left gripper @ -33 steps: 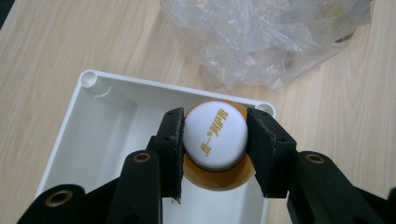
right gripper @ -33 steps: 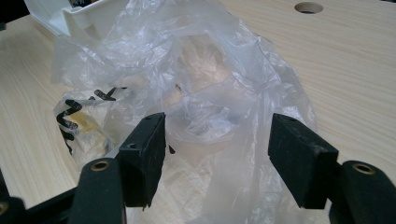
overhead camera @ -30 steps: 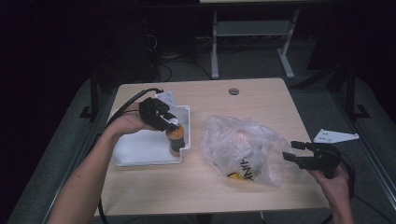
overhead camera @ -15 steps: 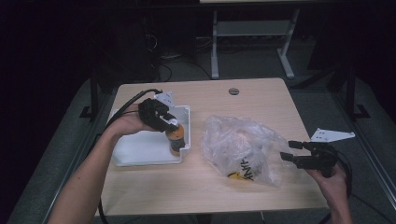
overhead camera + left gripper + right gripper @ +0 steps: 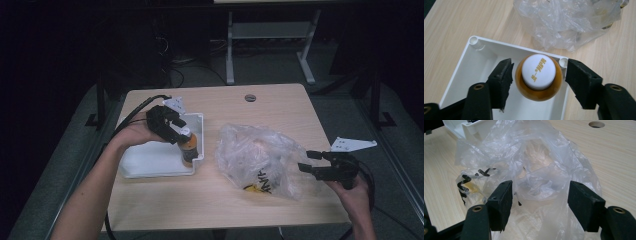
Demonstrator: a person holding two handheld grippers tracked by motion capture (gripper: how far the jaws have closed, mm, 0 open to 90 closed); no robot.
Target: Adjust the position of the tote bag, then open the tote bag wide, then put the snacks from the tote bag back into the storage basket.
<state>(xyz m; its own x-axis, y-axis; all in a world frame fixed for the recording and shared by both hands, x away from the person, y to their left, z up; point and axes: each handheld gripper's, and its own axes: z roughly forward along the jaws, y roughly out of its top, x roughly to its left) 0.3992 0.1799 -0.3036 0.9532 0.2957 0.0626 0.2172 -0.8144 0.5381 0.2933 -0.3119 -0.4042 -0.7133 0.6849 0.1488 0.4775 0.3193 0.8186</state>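
A small amber bottle (image 5: 187,148) with a white cap (image 5: 538,70) stands upright in the near right corner of a white tray (image 5: 150,161). My left gripper (image 5: 176,132) is open, its jaws on either side of the bottle with a small gap on each side. A crumpled clear plastic bag (image 5: 260,157) with black lettering lies right of the tray; something yellowish shows dimly inside it. At the bag's right edge, my right gripper (image 5: 306,161) is open, with bag film (image 5: 536,170) bulging between its jaws.
The wooden table (image 5: 280,107) has a round cable hole (image 5: 250,97) near its far edge. The tray's rim (image 5: 514,47) lies close to the bag (image 5: 571,22). Bare wood lies in front of the tray and bag. A metal frame (image 5: 270,35) stands on the floor beyond.
My right gripper has crept left toward the bag's edge. The left gripper and the bottle have hardly moved.
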